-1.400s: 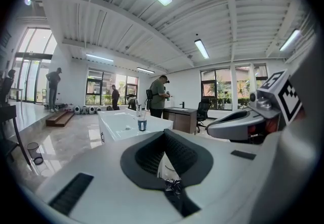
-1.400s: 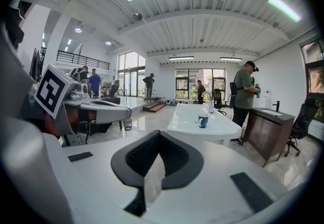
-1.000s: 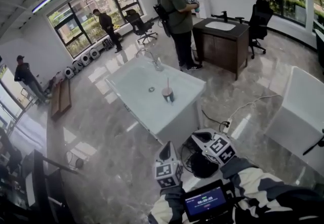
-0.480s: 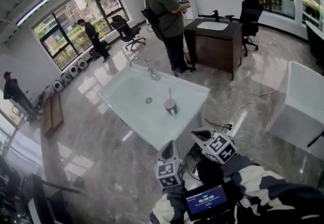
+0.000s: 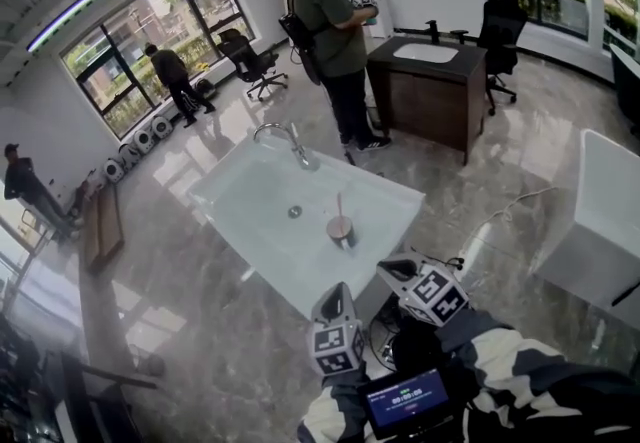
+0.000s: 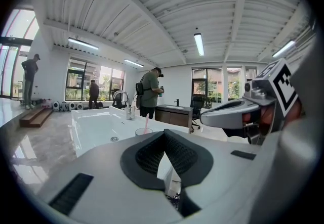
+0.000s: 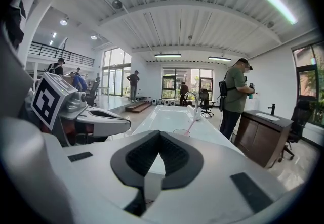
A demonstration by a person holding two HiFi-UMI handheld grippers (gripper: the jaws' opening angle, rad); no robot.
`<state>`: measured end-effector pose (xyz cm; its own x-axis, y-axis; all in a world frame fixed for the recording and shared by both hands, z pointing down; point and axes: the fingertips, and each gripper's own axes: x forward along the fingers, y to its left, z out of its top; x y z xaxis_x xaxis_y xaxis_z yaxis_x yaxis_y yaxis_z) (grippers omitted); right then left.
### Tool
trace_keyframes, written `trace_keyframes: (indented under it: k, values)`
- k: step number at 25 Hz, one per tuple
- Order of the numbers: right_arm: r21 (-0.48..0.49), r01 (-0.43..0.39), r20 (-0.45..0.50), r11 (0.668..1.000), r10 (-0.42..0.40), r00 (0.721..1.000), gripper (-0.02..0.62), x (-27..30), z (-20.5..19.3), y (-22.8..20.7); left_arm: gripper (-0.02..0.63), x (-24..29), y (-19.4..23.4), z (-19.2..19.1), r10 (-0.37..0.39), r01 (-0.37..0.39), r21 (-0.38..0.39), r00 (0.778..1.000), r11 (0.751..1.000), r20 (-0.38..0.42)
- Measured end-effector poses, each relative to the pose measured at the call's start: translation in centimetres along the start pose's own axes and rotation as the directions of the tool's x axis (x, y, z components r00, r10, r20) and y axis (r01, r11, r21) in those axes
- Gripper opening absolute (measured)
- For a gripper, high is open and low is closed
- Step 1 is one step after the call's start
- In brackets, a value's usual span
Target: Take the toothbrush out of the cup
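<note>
This is the approach step: nothing has been reached yet. The cup stands on the white sink, toward its near right corner, at about 5 o'clock from the faucet. The pink toothbrush stands upright in it, apparently untouched. The left tongs and right tongs are held side by side, just short of the sink's near edge. The cup lies at 12 o'clock from the left pair and 10 o'clock from the right. In each gripper view both pairs are clenched with nothing between the pads.

Next, I judge that one pair has to release, travel on over the cup and close on the handle above the rim. The other pair may need to steady the cup.

Against a second ago, the sink and cup sit lower and nearer in the head view. The gap to the tongs has shrunk, and both pairs are still clenched.
</note>
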<state>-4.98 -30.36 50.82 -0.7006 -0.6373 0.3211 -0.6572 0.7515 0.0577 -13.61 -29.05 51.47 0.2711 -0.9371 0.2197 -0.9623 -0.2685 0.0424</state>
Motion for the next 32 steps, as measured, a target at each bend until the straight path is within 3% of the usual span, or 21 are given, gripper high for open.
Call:
trace_keyframes:
  k: [8, 11, 21, 28, 32]
  values:
    - [-0.040, -0.138, 0.002, 0.990, 0.138, 0.990, -0.005, 4.6, 1.7, -4.6, 0.005, 4.6, 1.8, 1.2, 0.138, -0.137, -0.054, 0.990, 0.989, 0.009]
    - [-0.052, -0.160, -0.001, 0.986, 0.160, 0.987, -0.005, 6.2, 2.2, -5.3, 0.005, 5.7, 3.0, 1.8, 0.158, -0.157, -0.066, 0.987, 0.985, 0.018]
    - [-0.010, -0.097, 0.000, 0.995, 0.097, 0.995, -0.005, 12.0, 3.6, -6.3, 0.005, 9.1, 8.4, 3.0, 0.097, -0.097, -0.025, 0.995, 0.995, 0.009]
    - [0.063, -0.039, -0.088, 0.997, 0.045, 0.995, -0.005, 16.2, 1.1, -9.1, 0.005, 10.7, 9.8, 1.9, 0.057, -0.058, -0.021, 0.998, 0.998, -0.026]
    - [0.114, -0.015, -0.159, 0.993, 0.033, 0.987, 0.114, 19.0, -0.8, -11.2, 0.005, 11.3, 10.0, 0.8, 0.044, -0.045, -0.026, 0.998, 0.999, -0.054]
